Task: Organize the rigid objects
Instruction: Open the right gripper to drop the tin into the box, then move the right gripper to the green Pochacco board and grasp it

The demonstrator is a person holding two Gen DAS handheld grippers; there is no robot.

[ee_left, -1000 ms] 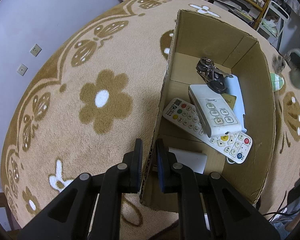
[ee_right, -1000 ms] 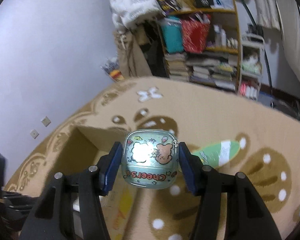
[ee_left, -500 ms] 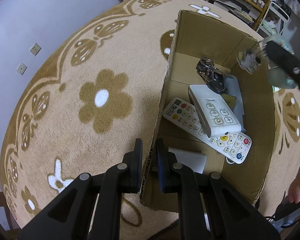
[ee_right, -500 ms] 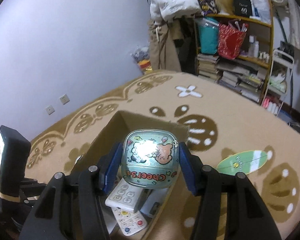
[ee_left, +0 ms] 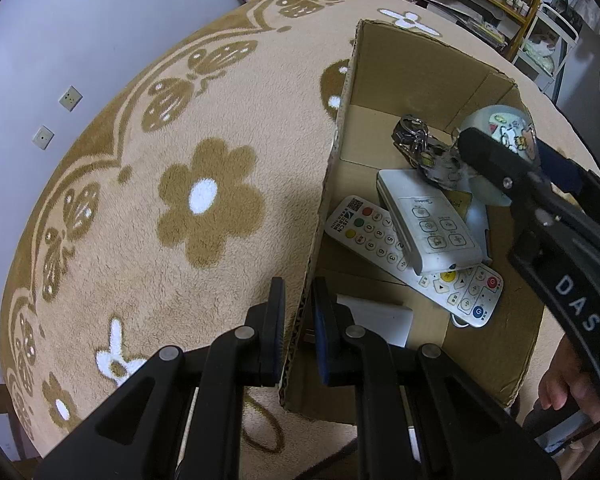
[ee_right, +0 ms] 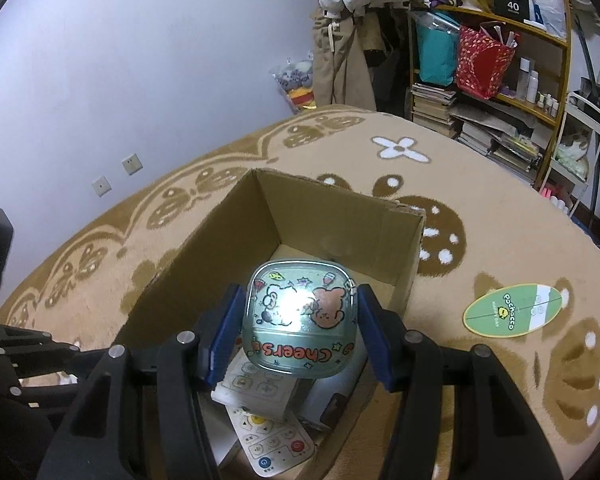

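An open cardboard box [ee_left: 412, 68] [ee_right: 332, 216] sits on the patterned rug. My left gripper [ee_left: 298, 332] is shut on its near side wall, one finger inside and one outside. In the box lie two white remotes [ee_left: 428, 220] [ee_right: 260, 396], a bunch of keys [ee_left: 414, 140] and a small white card [ee_left: 376, 316]. My right gripper [ee_right: 298, 328] is shut on a pale green tin [ee_right: 300, 320] [ee_left: 500, 132] with cartoon animals and the word "Cheers". It holds the tin above the box's inside, over the remotes. A fuzzy keychain [ee_left: 440, 168] hangs beside the tin.
A green oval card [ee_right: 516, 310] lies on the rug to the right of the box. Shelves [ee_right: 492, 92] crowded with books and bags stand beyond the rug. The person's hand [ee_left: 560, 384] shows at the lower right of the left wrist view.
The right gripper has carried the tin from beside the box to over its inside and a little lower. It now shows in the left wrist view. The left gripper has stayed clamped on the wall.
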